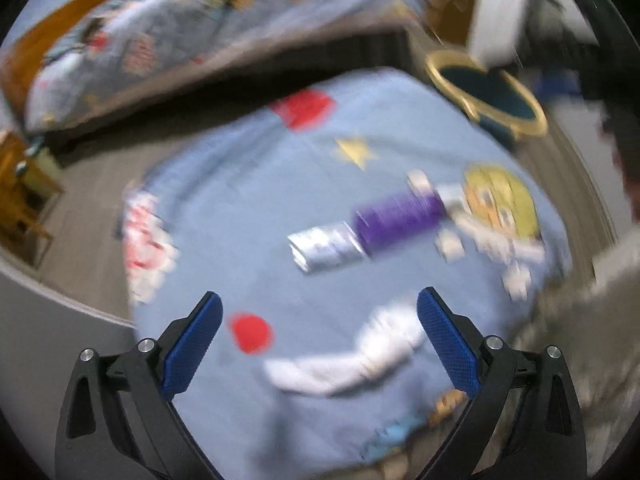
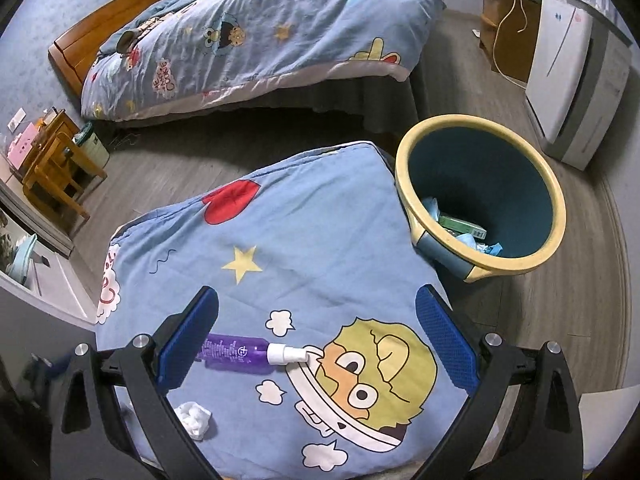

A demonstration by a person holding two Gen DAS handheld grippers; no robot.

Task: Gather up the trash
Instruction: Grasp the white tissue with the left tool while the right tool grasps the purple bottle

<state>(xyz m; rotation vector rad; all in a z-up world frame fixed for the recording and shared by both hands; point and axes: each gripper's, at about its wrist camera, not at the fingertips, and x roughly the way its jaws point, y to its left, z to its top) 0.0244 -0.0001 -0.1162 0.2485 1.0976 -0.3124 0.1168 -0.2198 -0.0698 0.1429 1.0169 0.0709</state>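
Right now both my grippers hang over a blue cartoon-print quilt [image 2: 320, 240], and neither holds anything. My left gripper [image 1: 318, 316] has its blue-padded fingers [image 1: 192, 344] spread wide; its view is smeared with blur. Between and beyond those fingers lies a white crumpled tissue [image 1: 352, 356], just past the tips. Further out on the quilt a silvery wrapper [image 1: 326, 248] lies end to end with a purple bottle [image 1: 400, 216], the two touching or nearly so; I cannot tell which through the blur.

My right gripper [image 2: 318, 316] is also wide open. From there the purple bottle lies on its side with its white cap [image 2: 286, 354] pointing at the printed cartoon face [image 2: 376, 376], its other end hidden behind my left-hand finger. The tissue sits near the bottom edge, just beside that same finger.

Off the quilt's far right corner, on the wood floor [image 2: 560, 300], stands the bin [image 2: 556, 184], cream-rimmed and dark teal inside, with a green box [image 2: 462, 227] and some blue scraps [image 2: 486, 247] already in it. A second bed [image 2: 260, 32] lies beyond
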